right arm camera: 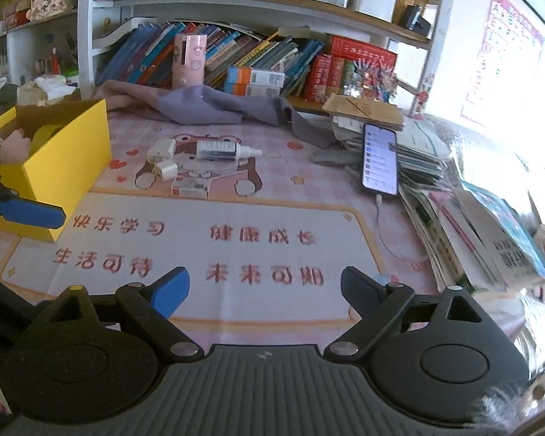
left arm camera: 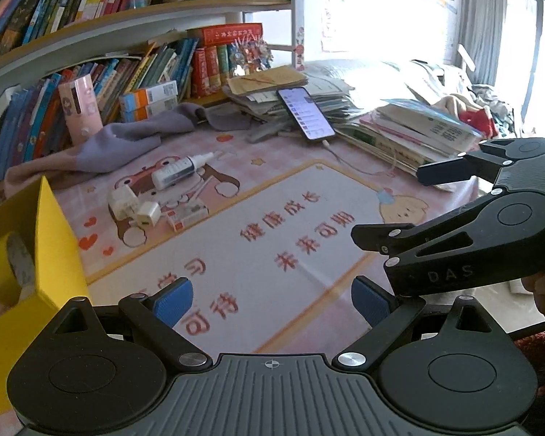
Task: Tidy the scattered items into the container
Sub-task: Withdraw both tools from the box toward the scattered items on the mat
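Note:
A yellow box stands at the left of the desk; it also shows in the right wrist view. It holds a yellow tape roll and a pink item. On the pink desk mat lie a white spray bottle, two white chargers and a small flat box. My left gripper is open and empty, near the yellow box. My right gripper is open and empty over the mat's front; it shows at the right in the left wrist view.
A phone on a cable leans on paper stacks at the right. A grey cloth, a pink holder and rows of books line the back. Stacked books lie at the far right.

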Action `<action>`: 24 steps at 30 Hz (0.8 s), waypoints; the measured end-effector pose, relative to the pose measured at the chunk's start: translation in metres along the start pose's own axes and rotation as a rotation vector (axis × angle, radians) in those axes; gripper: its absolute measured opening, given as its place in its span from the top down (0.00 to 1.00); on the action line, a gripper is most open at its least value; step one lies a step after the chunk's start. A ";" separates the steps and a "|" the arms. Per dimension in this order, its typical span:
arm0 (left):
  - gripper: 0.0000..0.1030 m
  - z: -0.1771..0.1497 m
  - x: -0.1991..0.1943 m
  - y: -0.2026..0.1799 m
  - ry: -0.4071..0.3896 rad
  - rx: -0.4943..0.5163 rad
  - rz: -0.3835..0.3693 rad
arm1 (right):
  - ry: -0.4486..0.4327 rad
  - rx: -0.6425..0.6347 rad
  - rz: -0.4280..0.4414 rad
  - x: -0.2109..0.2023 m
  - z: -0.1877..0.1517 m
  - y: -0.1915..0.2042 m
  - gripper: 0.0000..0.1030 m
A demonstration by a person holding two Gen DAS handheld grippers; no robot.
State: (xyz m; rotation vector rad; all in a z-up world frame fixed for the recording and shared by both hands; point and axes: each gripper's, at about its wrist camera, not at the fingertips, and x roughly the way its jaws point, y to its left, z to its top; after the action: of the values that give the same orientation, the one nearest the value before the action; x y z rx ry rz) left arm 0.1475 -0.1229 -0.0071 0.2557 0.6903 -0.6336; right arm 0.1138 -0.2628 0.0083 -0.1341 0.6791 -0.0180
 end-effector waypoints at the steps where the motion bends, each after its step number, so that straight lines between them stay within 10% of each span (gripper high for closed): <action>1: 0.07 0.004 0.005 0.001 0.004 -0.007 0.006 | 0.000 -0.007 0.011 0.006 0.004 -0.003 0.15; 24: 0.17 0.084 0.098 0.065 0.050 -0.356 0.345 | 0.061 -0.080 0.337 0.165 0.081 -0.074 0.27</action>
State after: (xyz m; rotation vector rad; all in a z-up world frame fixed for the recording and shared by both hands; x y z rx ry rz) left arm 0.2896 -0.1519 -0.0078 0.0567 0.7723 -0.1703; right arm 0.2954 -0.3366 -0.0231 -0.0953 0.7565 0.3302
